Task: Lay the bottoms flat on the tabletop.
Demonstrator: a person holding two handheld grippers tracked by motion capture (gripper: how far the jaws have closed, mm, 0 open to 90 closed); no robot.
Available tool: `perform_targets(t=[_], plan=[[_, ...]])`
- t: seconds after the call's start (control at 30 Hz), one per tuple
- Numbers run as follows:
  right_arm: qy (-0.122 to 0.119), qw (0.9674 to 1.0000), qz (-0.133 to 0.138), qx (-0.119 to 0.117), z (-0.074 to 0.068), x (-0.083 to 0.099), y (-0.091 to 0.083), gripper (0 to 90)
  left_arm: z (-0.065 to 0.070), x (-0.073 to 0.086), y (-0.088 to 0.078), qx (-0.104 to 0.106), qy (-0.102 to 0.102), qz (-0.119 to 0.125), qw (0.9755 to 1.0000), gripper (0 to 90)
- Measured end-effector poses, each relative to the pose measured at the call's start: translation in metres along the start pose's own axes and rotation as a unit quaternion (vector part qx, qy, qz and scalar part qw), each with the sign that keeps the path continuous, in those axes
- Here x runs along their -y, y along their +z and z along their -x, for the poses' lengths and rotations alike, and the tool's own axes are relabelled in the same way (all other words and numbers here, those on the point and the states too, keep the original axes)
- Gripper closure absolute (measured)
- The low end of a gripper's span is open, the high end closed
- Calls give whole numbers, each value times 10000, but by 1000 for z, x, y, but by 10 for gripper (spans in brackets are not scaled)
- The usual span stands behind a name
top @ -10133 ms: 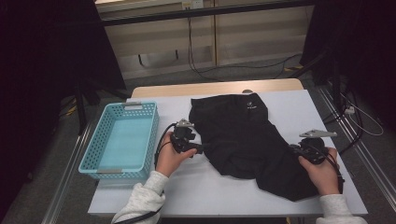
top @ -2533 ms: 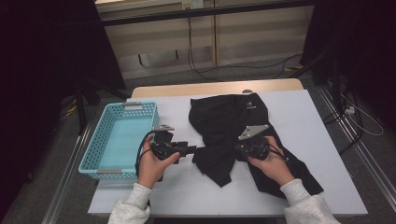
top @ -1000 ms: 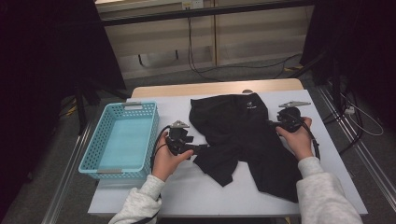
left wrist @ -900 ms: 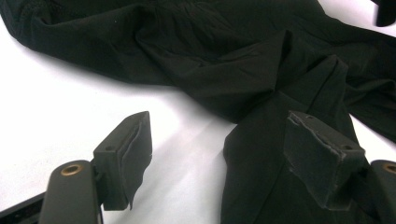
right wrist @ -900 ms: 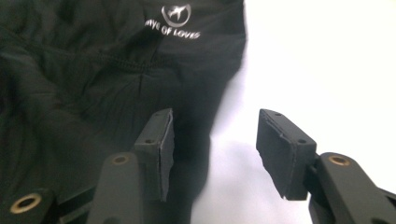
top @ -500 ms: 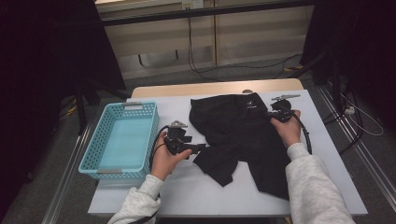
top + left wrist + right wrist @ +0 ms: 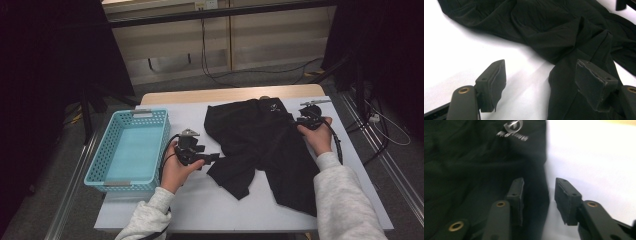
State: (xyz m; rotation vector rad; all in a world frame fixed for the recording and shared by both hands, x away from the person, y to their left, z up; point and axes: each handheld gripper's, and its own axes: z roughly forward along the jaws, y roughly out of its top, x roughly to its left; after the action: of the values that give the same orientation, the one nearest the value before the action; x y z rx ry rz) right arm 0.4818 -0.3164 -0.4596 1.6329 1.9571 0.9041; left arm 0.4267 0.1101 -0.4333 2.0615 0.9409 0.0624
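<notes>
A black garment (image 7: 260, 145) with a small white logo (image 7: 272, 106) lies spread on the white table (image 7: 210, 210), one leg folded toward the near left. My left gripper (image 7: 214, 158) rests at the garment's left edge, open; in the left gripper view (image 7: 541, 75) one pad (image 7: 594, 82) hovers over a cloth fold (image 7: 574, 50) and the other over bare table. My right gripper (image 7: 297, 121) is at the garment's far right edge, below the logo (image 7: 514, 130). Its jaws (image 7: 539, 195) have just been opening; the cloth's edge (image 7: 536, 170) lies between them, unpressed.
A light blue plastic basket (image 7: 165, 145) stands at the table's left side, nothing in it. A cable trails from each gripper. Beyond the table's far wooden edge (image 7: 230, 95) the floor carries cables and dark stands.
The right hand has travelled from the middle of the garment out to its far right edge and shifted slightly there. The left hand has stayed put.
</notes>
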Motion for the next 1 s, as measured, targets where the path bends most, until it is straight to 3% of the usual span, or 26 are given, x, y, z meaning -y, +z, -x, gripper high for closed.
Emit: perform_targets(t=[0.13, 0.3, 0.4, 0.53, 0.63, 0.73, 0.8, 0.93, 1.0], plan=[[20, 9998, -120, -154, -2, 13, -18, 544, 3, -2, 0, 40, 17, 15, 10000, 254], [-151, 9994, -320, -23, -10, 33, -38, 548, 7, -5, 0, 55, 61, 31, 10000, 253], [-78, 9992, -393, -61, -12, 44, -52, 608, 10, -6, 0, 84, 112, 41, 9999, 253], [-193, 9991, -361, -130, -17, 57, -64, 687, 11, -7, 1, 92, 143, 40, 9998, 254], [-133, 9987, -347, -350, -16, 61, -67, 894, 12, -8, 2, 114, 166, 37, 9998, 254], [-52, 9992, -180, -354, -11, 62, -64, 900, 14, -9, 3, 140, 166, 56, 9997, 255], [-92, 9998, -83, -124, -8, 60, -61, 900, 13, -10, 4, 150, 177, 53, 9997, 255], [30, 9999, 101, -59, 1, 59, -56, 886, 12, -11, 4, 148, 162, 76, 9997, 256], [69, 9999, 119, -72, 2, 60, -57, 772, 12, -11, 5, 150, 166, 59, 9997, 255]])
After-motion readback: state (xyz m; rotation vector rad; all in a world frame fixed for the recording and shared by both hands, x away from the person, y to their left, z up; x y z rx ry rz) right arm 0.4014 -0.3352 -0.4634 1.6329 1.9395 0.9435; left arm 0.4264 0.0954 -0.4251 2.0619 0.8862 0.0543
